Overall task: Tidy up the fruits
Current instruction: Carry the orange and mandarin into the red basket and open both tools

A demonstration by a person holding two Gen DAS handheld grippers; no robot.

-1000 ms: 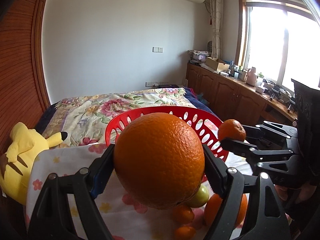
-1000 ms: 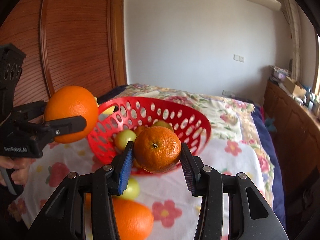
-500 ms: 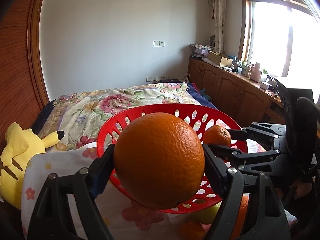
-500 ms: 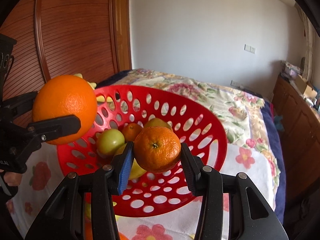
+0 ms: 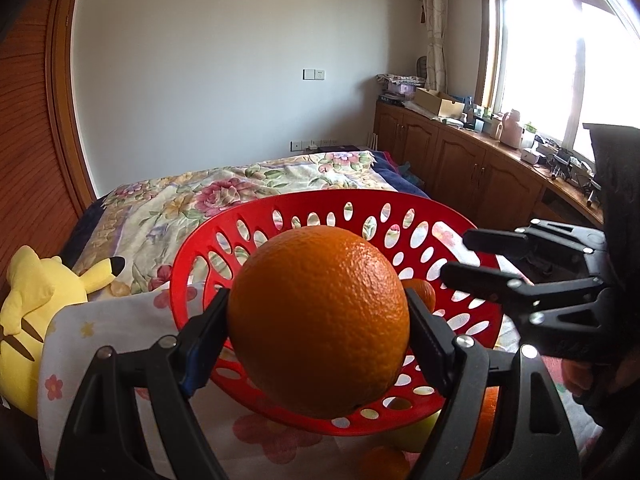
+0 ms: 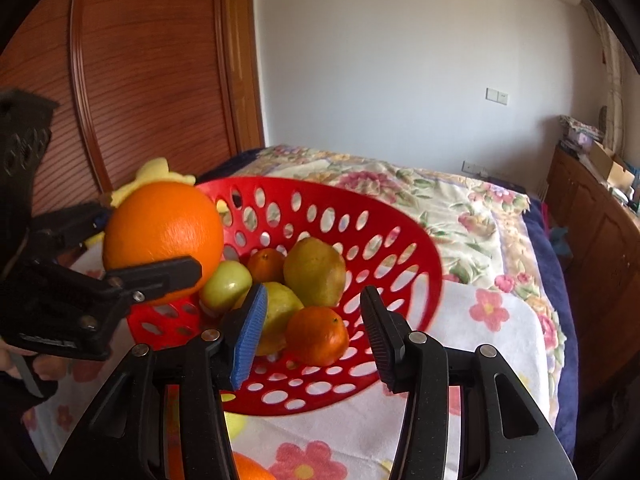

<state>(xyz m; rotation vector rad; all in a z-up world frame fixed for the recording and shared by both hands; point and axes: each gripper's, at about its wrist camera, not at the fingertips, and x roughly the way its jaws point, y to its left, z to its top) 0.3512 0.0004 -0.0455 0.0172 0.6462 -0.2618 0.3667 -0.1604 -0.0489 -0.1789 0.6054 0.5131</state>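
Note:
My left gripper [image 5: 320, 332] is shut on a large orange [image 5: 320, 320] and holds it over the near rim of the red perforated basket [image 5: 304, 208]; the large orange also shows in the right wrist view [image 6: 160, 236]. My right gripper [image 6: 314, 336] is open over the basket [image 6: 400, 240], and a small mandarin [image 6: 318, 334] lies in the basket between its fingers. The basket also holds a pear [image 6: 314, 272], a green fruit [image 6: 226, 286], a yellow fruit [image 6: 280, 312] and another mandarin [image 6: 266, 266].
The basket stands on a white floral cloth [image 6: 492, 320] over a flowered bedspread [image 5: 240, 188]. A yellow plush toy [image 5: 36, 312] lies at the left. Loose fruit lies in front of the basket [image 6: 250, 470]. Wooden cabinets [image 5: 480, 168] run along the right wall.
My right gripper has opened and the small mandarin has dropped into the basket. Both grippers have moved forward over the basket; the left still grips the large orange.

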